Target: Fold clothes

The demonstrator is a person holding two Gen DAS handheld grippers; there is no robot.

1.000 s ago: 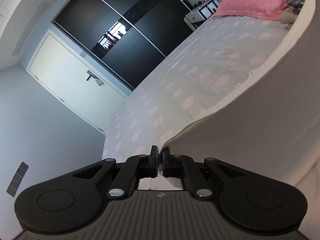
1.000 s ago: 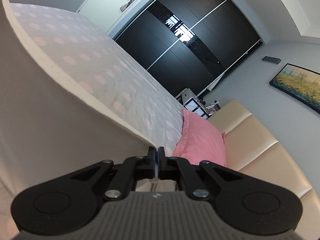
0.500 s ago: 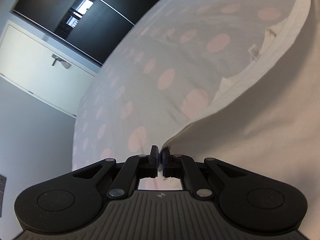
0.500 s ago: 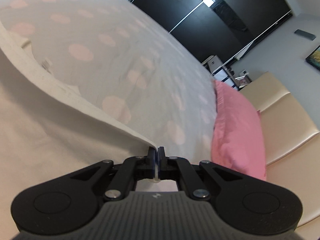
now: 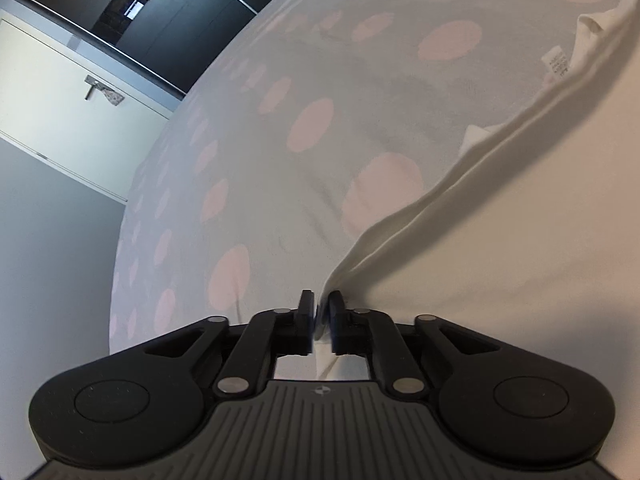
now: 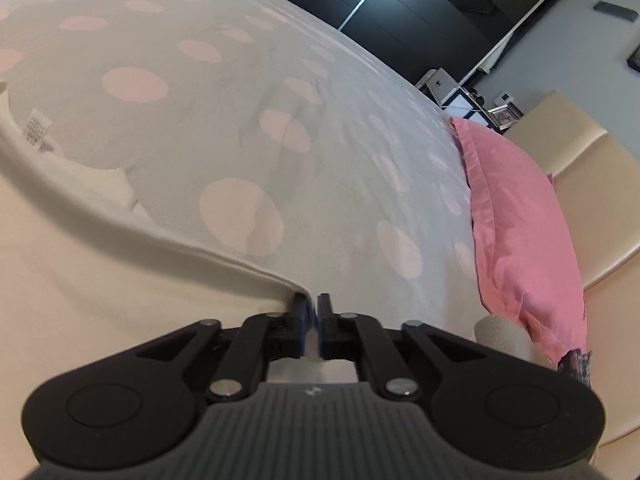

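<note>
A cream garment [image 5: 520,240] lies spread on the bed, its folded edge running from one gripper across to the other, with a small white label [image 5: 557,65] showing along that edge far ahead of the jaws. At the left gripper [image 5: 319,312] the cloth's corner rises into a pinched ridge that sits in the narrow gap between the two black fingers [image 5: 306,308]; the jaws are opening, the pads no longer squeezing the fabric though it stays between them. At the right gripper [image 6: 313,310] the jaws are opening too, a slim gap showing, and the garment's corner [image 6: 296,290] lies just to the left finger's outer side, touching it rather than caught. Beyond both jaws stretches the grey bedspread [image 6: 280,100] with pale pink dots. Right of the right jaws lies a pink pillow [image 6: 520,220] against a cream headboard [image 6: 580,148], with dark wardrobe doors [image 5: 160,12] beyond.
</note>
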